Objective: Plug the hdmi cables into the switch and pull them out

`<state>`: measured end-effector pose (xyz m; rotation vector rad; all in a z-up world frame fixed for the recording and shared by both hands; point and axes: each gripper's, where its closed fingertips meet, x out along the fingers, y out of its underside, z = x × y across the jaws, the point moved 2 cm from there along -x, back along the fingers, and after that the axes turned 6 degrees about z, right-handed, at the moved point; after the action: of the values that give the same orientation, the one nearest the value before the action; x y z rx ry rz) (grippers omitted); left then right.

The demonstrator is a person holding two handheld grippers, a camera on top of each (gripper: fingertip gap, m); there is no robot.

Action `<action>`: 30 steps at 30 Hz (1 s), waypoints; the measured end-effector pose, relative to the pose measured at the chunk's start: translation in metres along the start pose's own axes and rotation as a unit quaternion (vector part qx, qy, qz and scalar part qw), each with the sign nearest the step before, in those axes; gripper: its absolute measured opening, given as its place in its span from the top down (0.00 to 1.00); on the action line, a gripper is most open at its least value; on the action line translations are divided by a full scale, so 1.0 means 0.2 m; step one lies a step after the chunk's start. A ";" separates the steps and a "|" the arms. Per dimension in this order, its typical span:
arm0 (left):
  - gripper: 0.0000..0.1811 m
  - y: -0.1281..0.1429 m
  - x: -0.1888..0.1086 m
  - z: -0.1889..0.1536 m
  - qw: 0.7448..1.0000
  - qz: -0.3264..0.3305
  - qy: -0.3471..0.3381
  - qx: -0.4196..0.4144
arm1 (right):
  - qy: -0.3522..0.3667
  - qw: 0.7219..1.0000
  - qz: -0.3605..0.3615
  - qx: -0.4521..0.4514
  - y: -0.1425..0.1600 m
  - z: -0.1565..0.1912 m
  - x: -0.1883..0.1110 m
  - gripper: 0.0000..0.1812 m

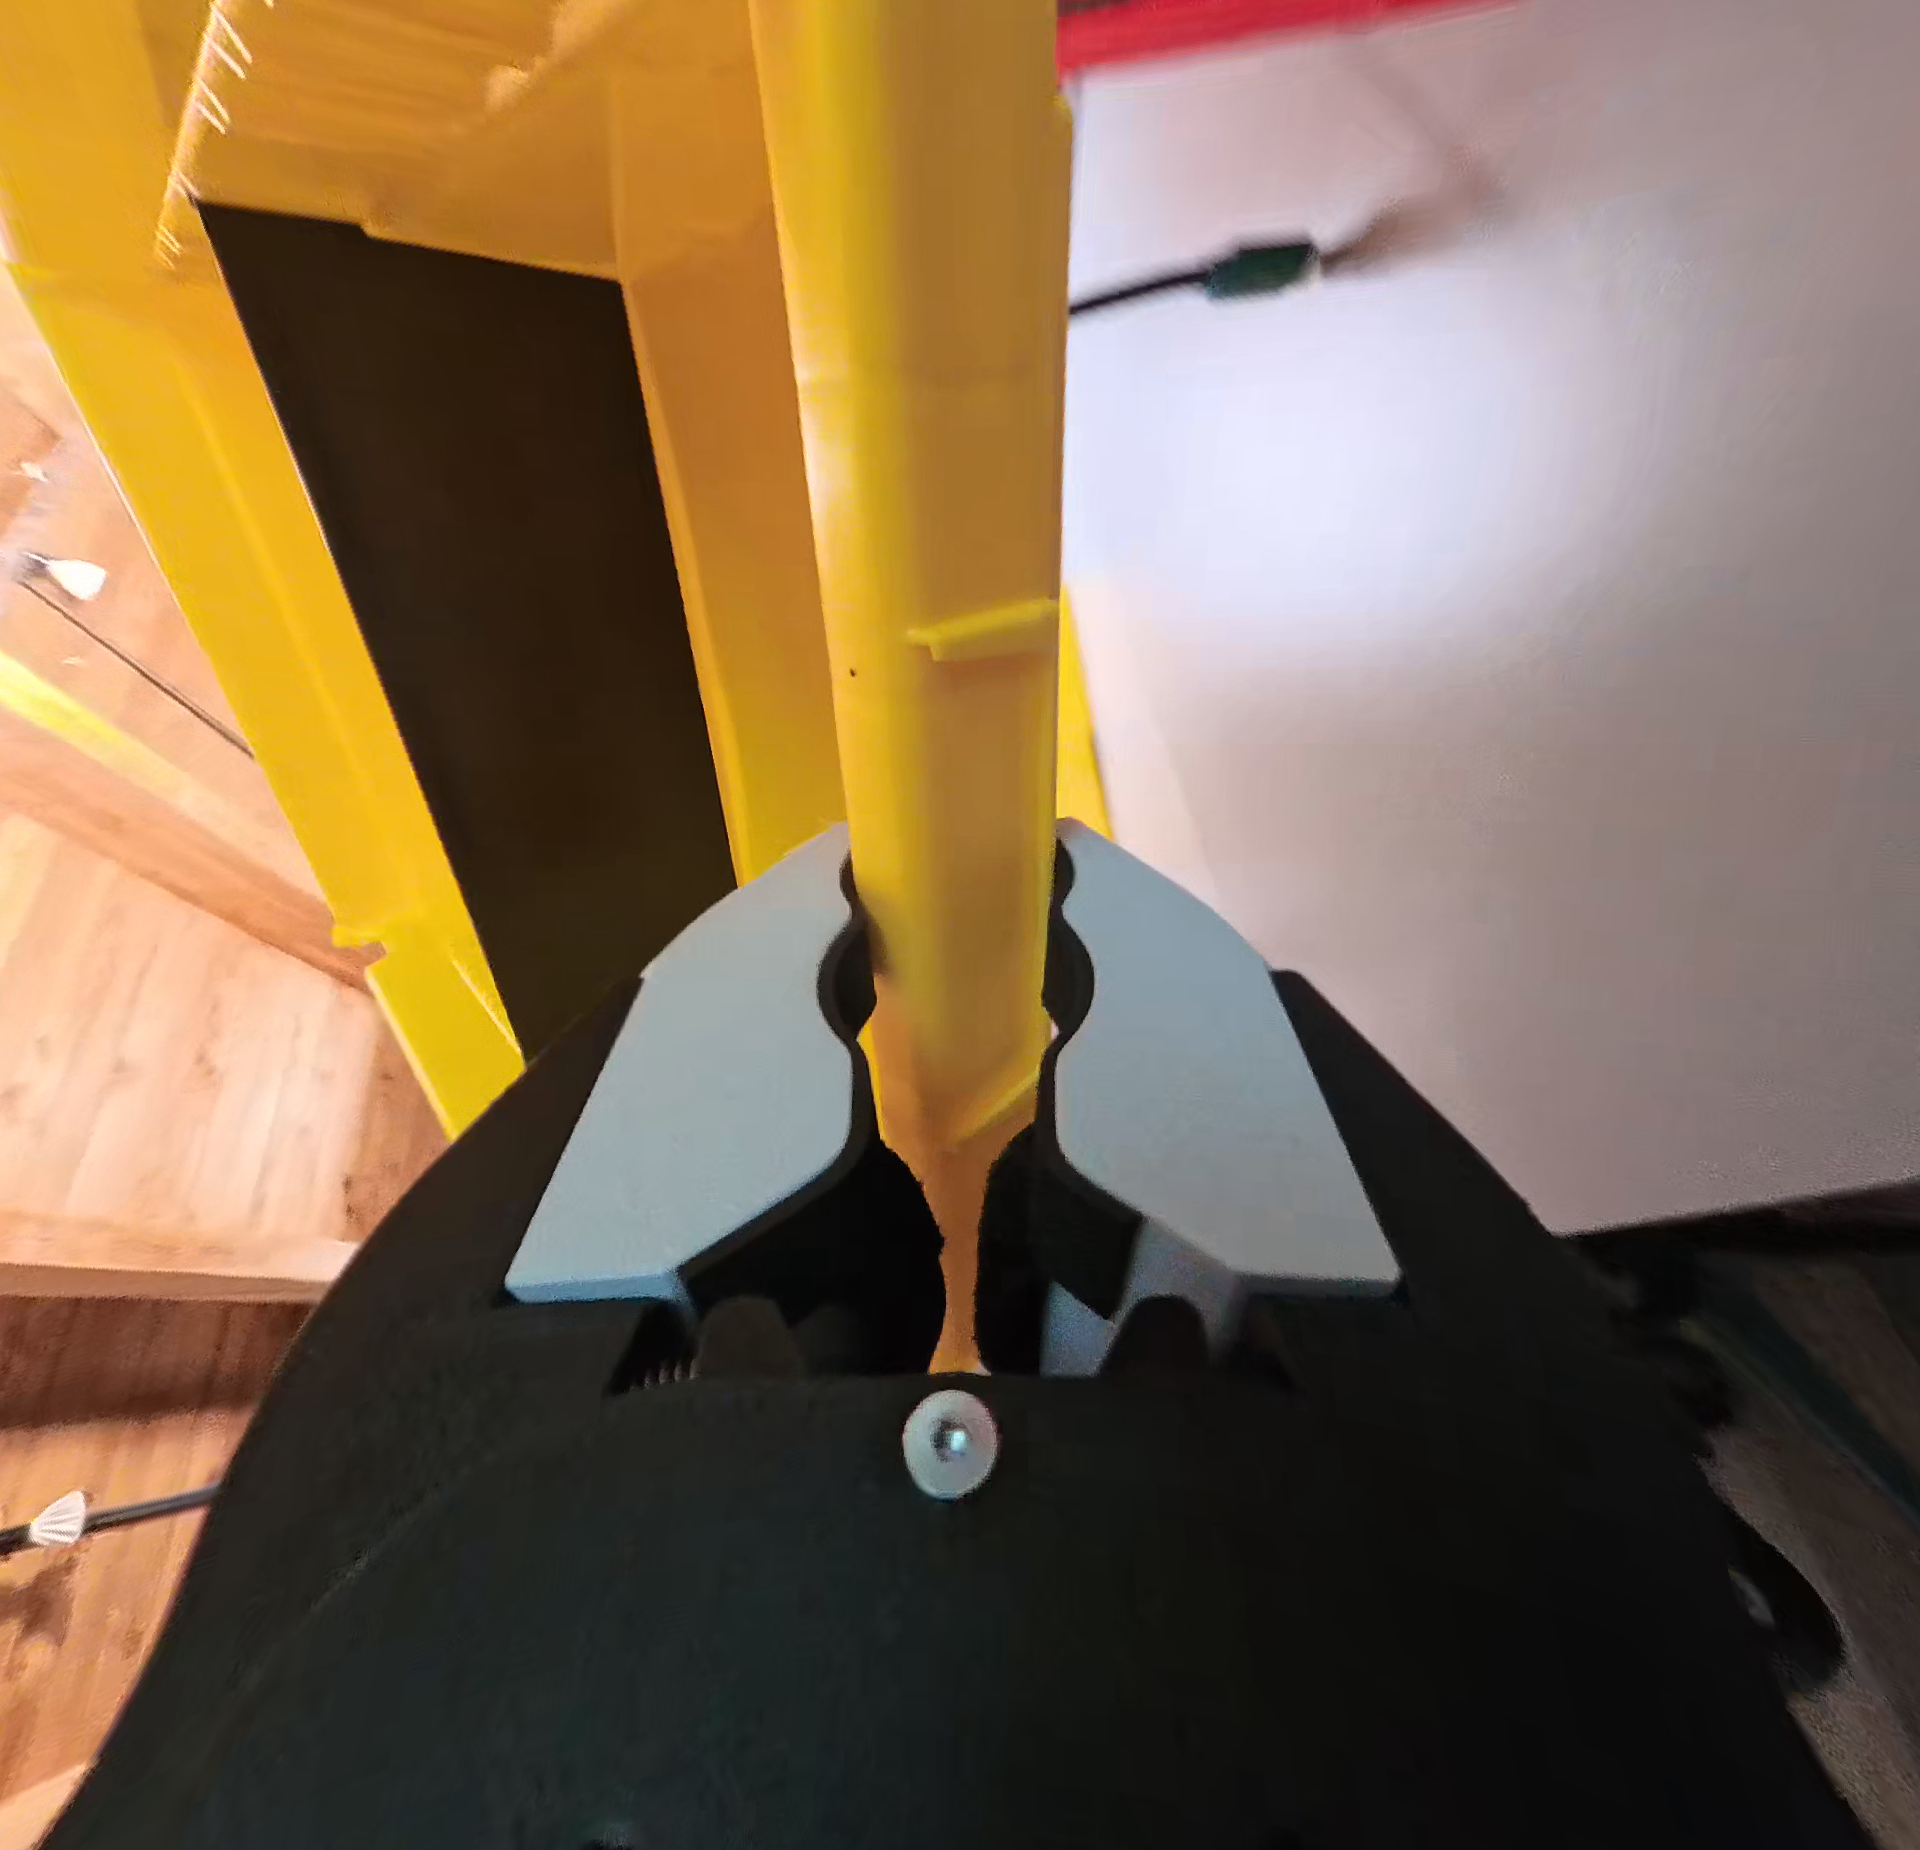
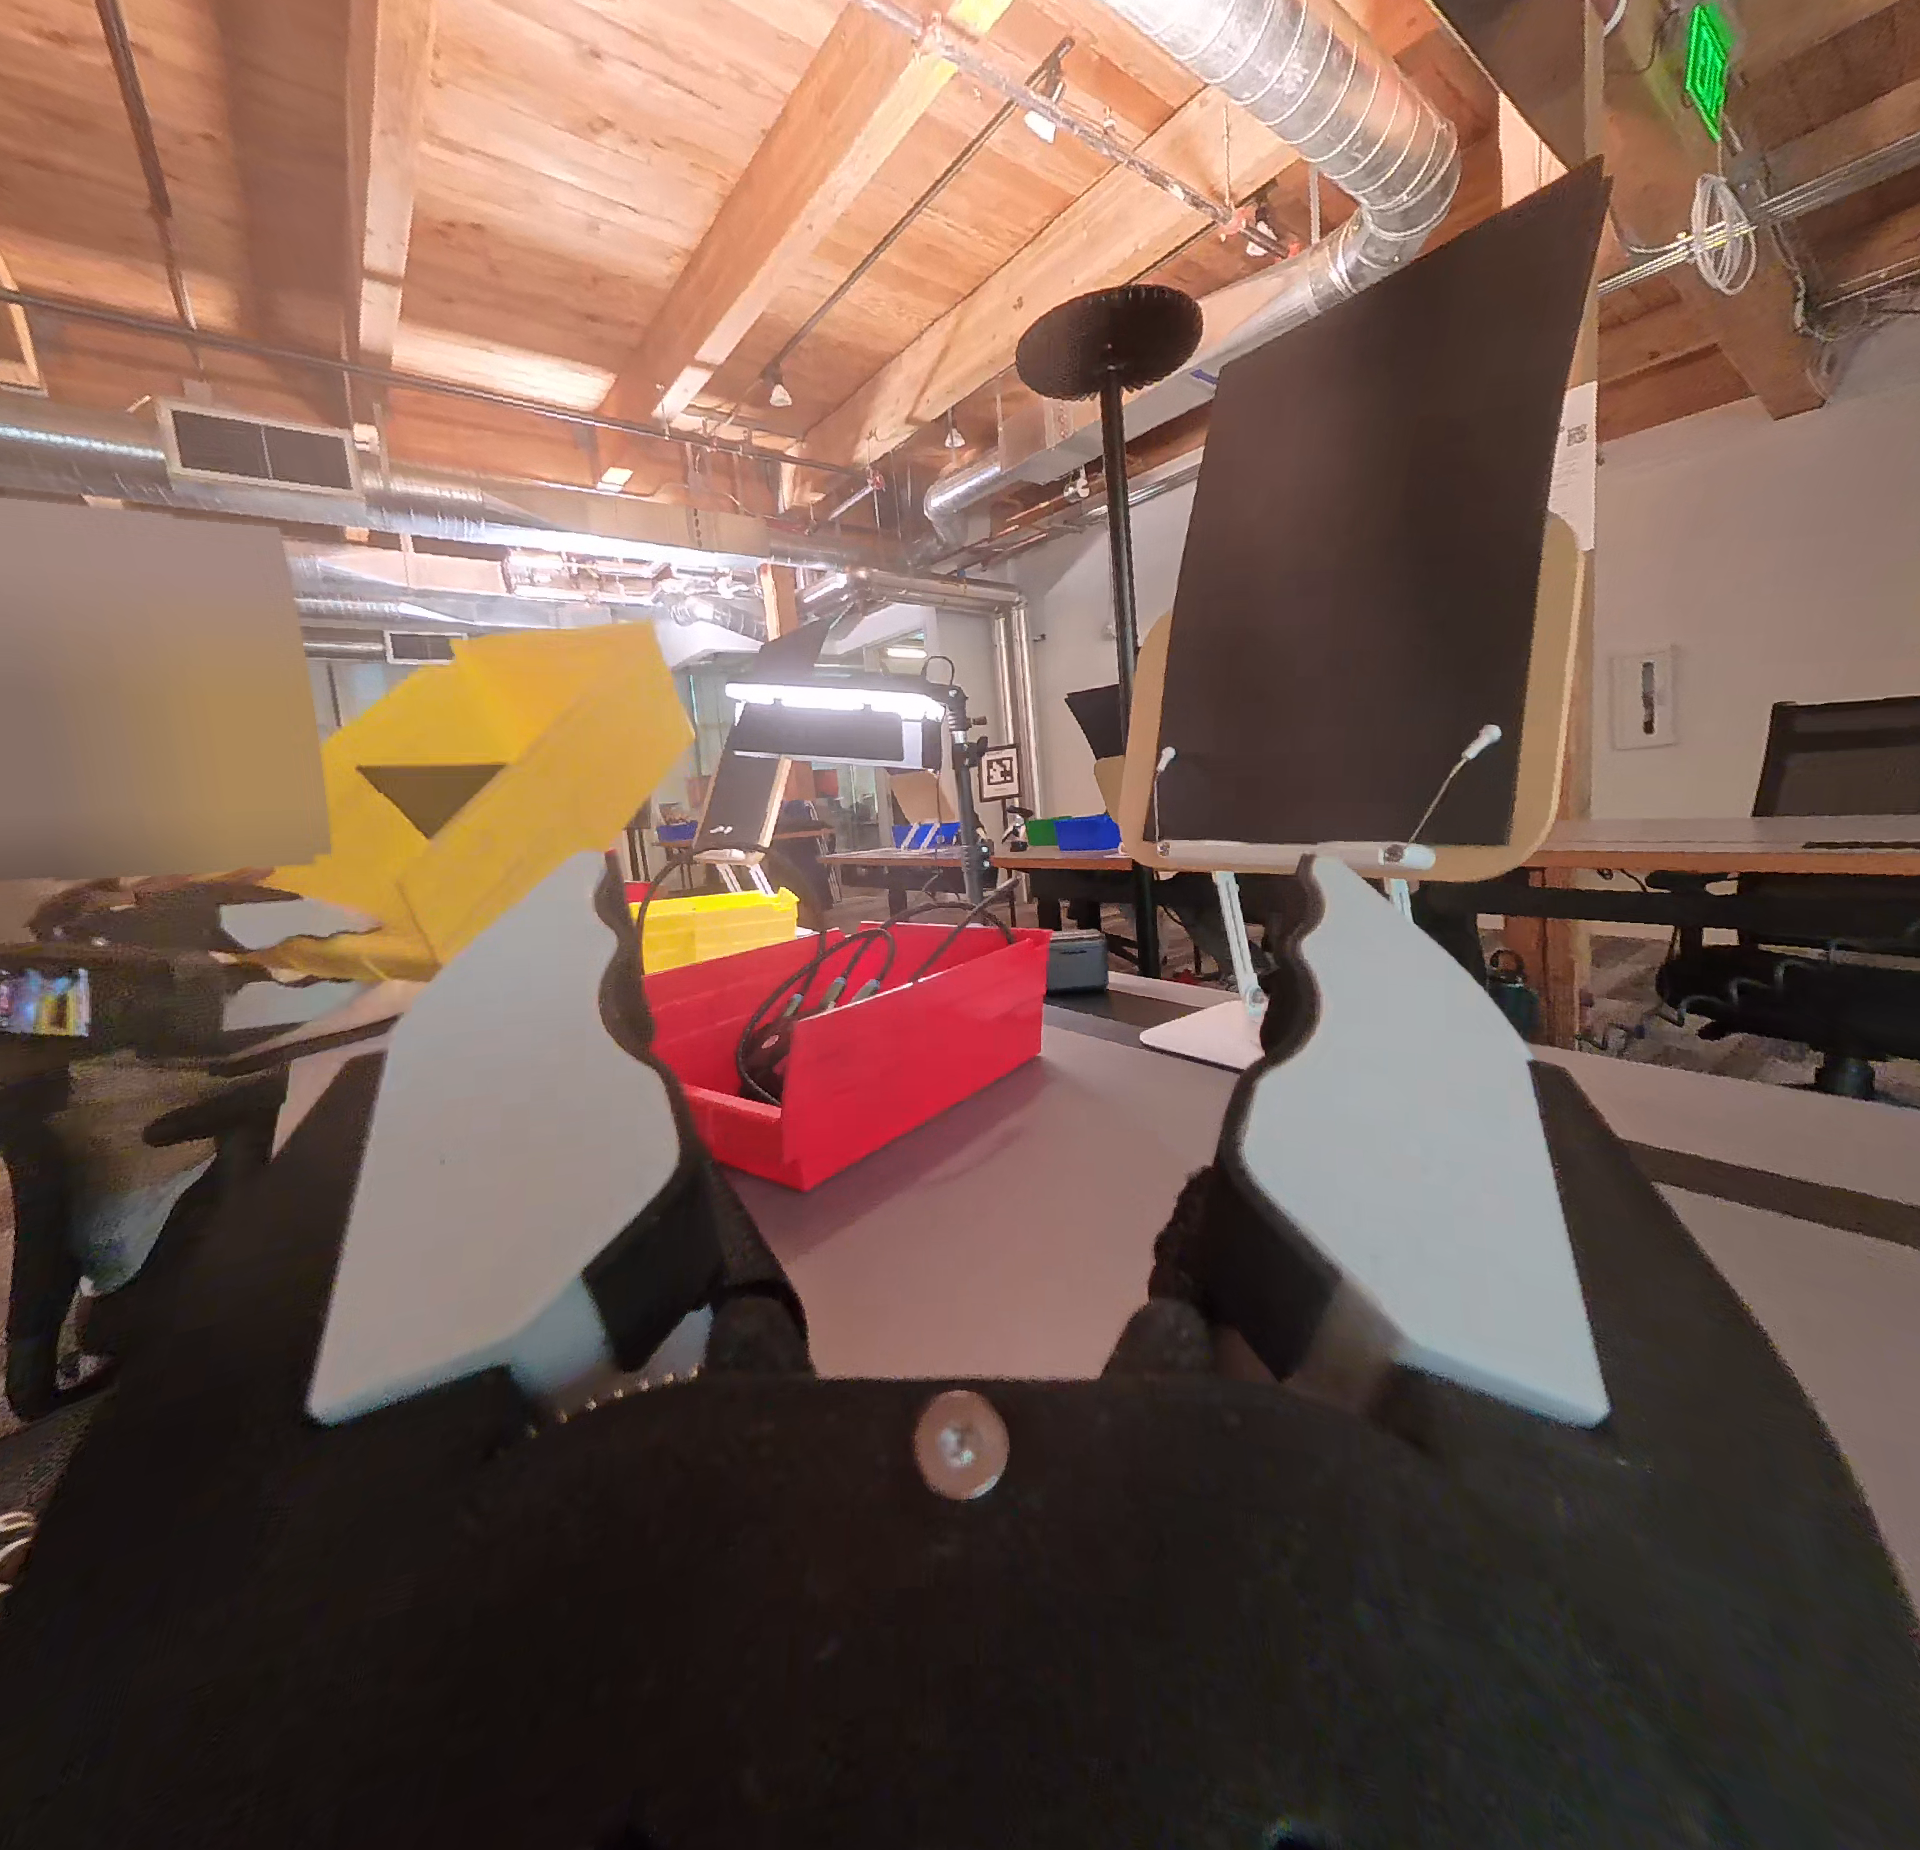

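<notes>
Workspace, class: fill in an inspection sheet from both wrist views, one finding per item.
Surface: grey table, mostly bare.
Job's things: cables coiled in the red bin; switch not seen.
Clutter: yellow bin lifted and tilted; stacked yellow bins behind the red one; black board on a stand.
Grippers: left gripper shut on the yellow bin's wall; right gripper open, empty.
Cables: one with a green connector lies on the table.
Surroundings: wooden ceiling, ducts, desks.
</notes>
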<state>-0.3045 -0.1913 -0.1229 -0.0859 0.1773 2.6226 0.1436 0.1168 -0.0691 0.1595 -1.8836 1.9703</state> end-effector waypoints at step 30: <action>0.84 -2.33 -0.68 -0.38 0.859 -0.435 0.246 0.110 | 0.314 0.898 -0.149 -0.269 -0.17 -0.22 -0.39 0.44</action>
<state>0.0452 0.1342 -0.2358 -0.6074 0.4844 1.6164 0.2359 0.1435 -0.0691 -0.2984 -1.7383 1.0586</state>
